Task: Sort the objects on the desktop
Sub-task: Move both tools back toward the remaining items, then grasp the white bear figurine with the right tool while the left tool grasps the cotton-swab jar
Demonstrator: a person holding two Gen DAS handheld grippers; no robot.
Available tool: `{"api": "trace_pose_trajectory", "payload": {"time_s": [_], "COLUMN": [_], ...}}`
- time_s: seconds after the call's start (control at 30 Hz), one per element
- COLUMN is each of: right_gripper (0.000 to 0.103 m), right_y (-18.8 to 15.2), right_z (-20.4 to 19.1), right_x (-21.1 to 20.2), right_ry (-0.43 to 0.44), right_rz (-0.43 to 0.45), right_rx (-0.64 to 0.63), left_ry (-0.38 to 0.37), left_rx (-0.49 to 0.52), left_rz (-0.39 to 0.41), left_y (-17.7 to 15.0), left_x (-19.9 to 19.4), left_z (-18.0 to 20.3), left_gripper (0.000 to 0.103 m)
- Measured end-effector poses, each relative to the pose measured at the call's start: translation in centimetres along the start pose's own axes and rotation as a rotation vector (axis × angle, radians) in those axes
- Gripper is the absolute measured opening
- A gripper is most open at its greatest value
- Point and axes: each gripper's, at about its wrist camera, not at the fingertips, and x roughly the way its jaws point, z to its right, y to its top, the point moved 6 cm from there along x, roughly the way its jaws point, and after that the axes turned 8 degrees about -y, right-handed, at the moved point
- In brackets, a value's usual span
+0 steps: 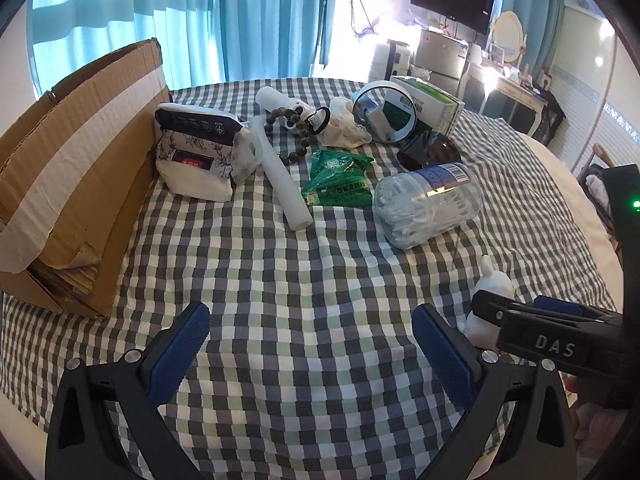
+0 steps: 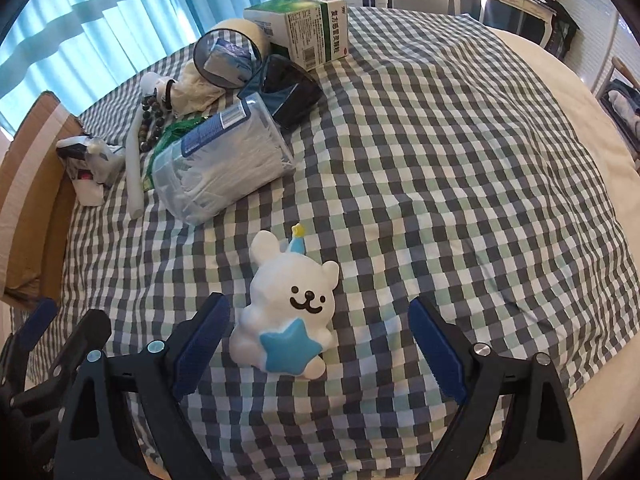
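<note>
Left wrist view: the left gripper hovers with jaws spread wide and empty over the checked cloth. A cardboard box stands at 10 o'clock; the clear cotton-swab jar lies at 1 o'clock among the clutter.

Right wrist view: the right gripper is spread wide, holding nothing. A white bear figurine with a blue star lies between its fingers, nearer the left one. The swab jar rests at 11 o'clock.

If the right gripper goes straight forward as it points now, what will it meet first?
Most likely the white bear figurine: it lies between the open fingers of the right gripper, just ahead of them. Depth is uncertain.
</note>
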Motion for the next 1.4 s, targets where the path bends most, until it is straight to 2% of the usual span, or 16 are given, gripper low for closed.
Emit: {"api": "trace_pose_trajectory", "payload": {"time_s": [0.17,0.23,0.33,0.37,0.4,0.57,0.7,1.0,1.2,1.4], "right_gripper": [0.085,0.08,0.064,0.053,0.051,0.051,0.051,0.051,0.051,0.051], "right_y": [-0.1,-0.1,-0.3,-0.2,-0.2,0.1,0.9,3.0,4.4,5.4], "right_z": [-0.2,-0.2,-0.5,-0.5,-0.5,0.4,1.4,5.3,6.4,6.8], "right_x": [1.0,1.3,1.3,1.2,1.1,1.0,0.4,0.0,-0.3,0.3], "right_ry": [0.014,0.035,0.078,0.086,0.087,0.1,0.061,0.118,0.127,0.126], "right_rz": [-0.032,-0.045,-0.069,-0.069,-0.068,-0.085,-0.047,-0.039,-0.005,0.012], "right_rx": [-0.009,-0.007,-0.009,-0.014,-0.022,-0.005,-0.02,0.09,0.093,0.089], "left_ry": [-0.002,-0.005,-0.021,-0.02,-0.019,-0.028,-0.041,-0.108,-0.129,-0.134], "left_rx": [0.021,0.028,0.041,0.045,0.047,0.068,0.093,0.294,0.436,0.526], "left_rz": [-0.006,-0.017,-0.029,-0.029,-0.03,-0.025,-0.027,0.006,-0.028,-0.054], "left_y": [-0.1,-0.1,0.1,0.2,0.3,1.1,1.7,5.1,6.4,7.2], "left_x": [0.4,0.8,1.5,1.7,1.9,2.6,3.3,5.7,8.8,11.5], "left_z": [0.5,0.7,1.3,1.3,1.4,2.2,3.2,5.9,8.1,10.2], "left_gripper": [0.103,0.103,0.103,0.103,0.103,0.103,0.103,0.103,0.103,0.103]}}
